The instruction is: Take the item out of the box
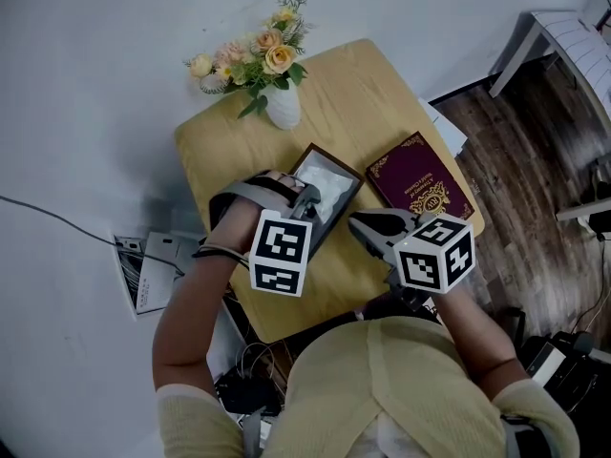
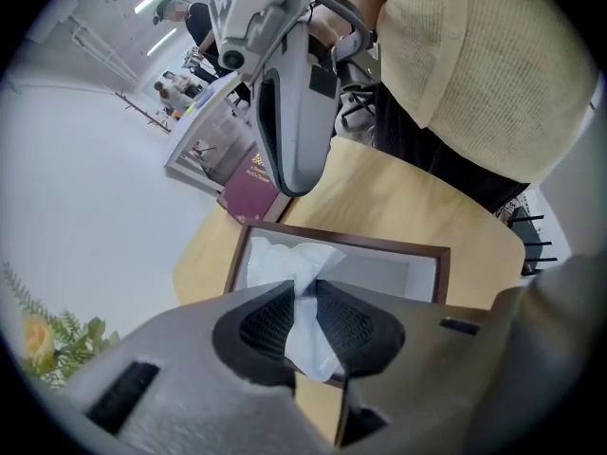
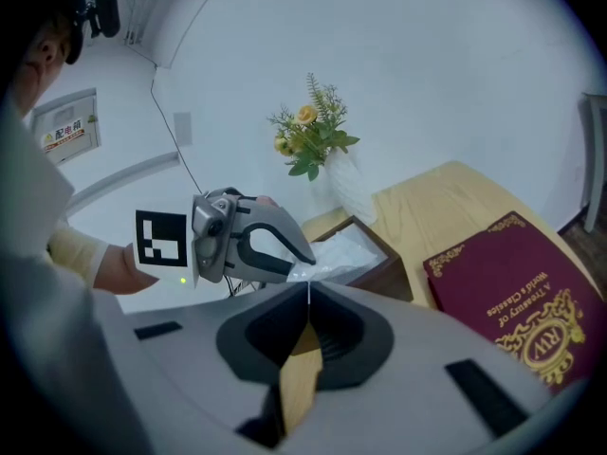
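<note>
Head view: small wooden table (image 1: 353,93) against a pale wall. A white vase (image 1: 284,108) with flowers (image 1: 260,55) stands at the upper left of the tabletop. A dark box (image 1: 334,160) sits mid-frame, lined white, with a maroon book (image 1: 420,177) just beside it on the right. The left gripper (image 1: 307,198) reaches over the lower left edge of the box. The right gripper (image 1: 358,224) is lower right of the box, tips pointing toward it, over bare tabletop.

Left gripper view: jaws clamped on a strip of white tissue (image 2: 285,262). The strip runs down between the black pads (image 2: 270,325), while the bunched rest lies inside the box at frame centre. The right gripper's grey body hangs at top centre. The book is at mid-left, beyond the box.

Right gripper view: jaws closed, tips meeting at frame centre (image 3: 305,292), nothing between them; only the tabletop shows through the gap below. The left gripper is at centre left, its tips at the box edge over the white tissue. Vase and flowers are behind at upper centre; the book is at lower right.
</note>
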The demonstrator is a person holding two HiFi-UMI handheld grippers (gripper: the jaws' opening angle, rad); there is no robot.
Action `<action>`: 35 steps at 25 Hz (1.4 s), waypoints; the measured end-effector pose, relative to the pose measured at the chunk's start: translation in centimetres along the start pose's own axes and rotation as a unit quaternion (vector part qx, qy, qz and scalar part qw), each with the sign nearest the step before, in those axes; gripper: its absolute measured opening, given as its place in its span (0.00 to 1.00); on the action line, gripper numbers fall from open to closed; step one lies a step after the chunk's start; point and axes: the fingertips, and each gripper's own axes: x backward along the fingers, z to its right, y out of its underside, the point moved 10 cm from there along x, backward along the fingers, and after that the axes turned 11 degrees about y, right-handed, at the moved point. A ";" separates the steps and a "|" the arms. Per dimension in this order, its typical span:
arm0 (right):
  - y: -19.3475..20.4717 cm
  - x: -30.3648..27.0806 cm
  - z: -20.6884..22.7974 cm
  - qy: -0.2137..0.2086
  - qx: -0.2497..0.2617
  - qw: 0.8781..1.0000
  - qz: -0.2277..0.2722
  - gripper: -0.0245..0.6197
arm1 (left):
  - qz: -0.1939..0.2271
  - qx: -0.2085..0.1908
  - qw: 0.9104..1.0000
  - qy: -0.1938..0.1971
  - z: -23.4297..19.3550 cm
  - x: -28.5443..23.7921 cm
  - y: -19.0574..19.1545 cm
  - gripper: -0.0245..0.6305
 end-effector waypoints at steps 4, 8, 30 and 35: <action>0.1 0.5 -0.7 0.009 0.003 1.000 0.012 0.09 | 0.012 0.012 0.999 -0.037 0.4 2.1 0.1 0.17; 0.2 0.7 -2.1 0.012 0.014 1.000 0.020 0.09 | 0.019 0.026 0.997 -0.071 1.4 4.3 0.4 0.17; 0.9 -0.4 -7.6 0.018 0.055 0.998 0.031 0.09 | 0.192 0.283 0.905 -0.254 10.3 8.4 3.2 0.17; 1.2 -0.4 -8.2 0.021 0.057 0.998 0.033 0.09 | 0.230 0.349 0.858 -0.300 12.6 8.8 3.9 0.17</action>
